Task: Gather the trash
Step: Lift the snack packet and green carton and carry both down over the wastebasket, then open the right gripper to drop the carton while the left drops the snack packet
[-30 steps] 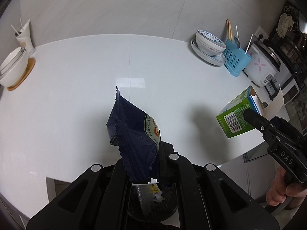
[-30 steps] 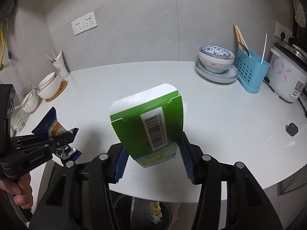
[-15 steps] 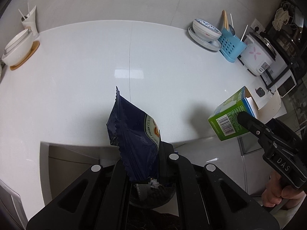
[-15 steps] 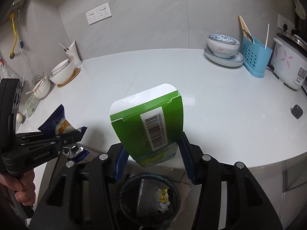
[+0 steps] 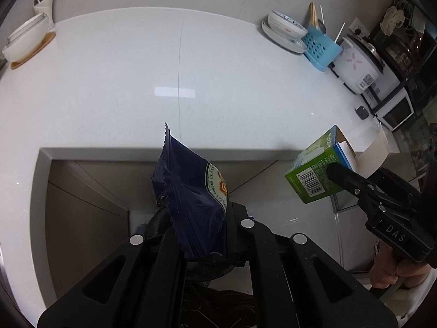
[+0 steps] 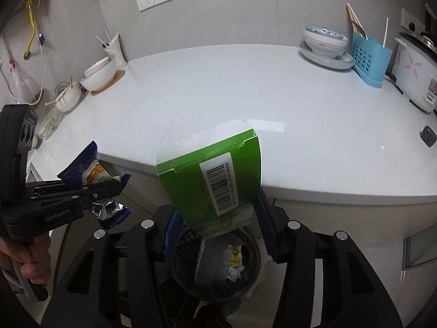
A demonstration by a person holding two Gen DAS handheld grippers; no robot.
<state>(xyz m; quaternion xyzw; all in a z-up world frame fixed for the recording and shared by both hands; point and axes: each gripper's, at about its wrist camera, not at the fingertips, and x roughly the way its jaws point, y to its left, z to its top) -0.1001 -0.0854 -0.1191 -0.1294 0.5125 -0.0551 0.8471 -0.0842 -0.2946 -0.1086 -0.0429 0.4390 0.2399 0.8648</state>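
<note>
Left wrist view: left tool (image 5: 203, 235), jaws pressed together on the lower end of a dark blue crinkle-edged foil snack wrapper (image 5: 191, 191), which stands up from the grip clear of the white glossy tabletop (image 5: 164, 68); it is held past the tabletop's front edge, apparently so it can fall into the bin below, of which only a dark rim shows behind the wrapper. At right, the right tool (image 5: 338, 173) carries a green cardboard carton with a barcode (image 5: 314, 175), its white flap open. Right wrist view: right tool (image 6: 215, 218), blue pads part-spread and pinching the green carton (image 6: 213, 180) by its sides, directly above a round black mesh wastebasket (image 6: 185, 248) on the floor already holding crumpled paper and packaging; the hold looks like a set-up for a straight drop. At left, the left tool (image 6: 109, 188) grips the blue wrapper (image 6: 87, 166) beside the bin, not yet over it. Both trash items are off the tabletop, unreleased.
</note>
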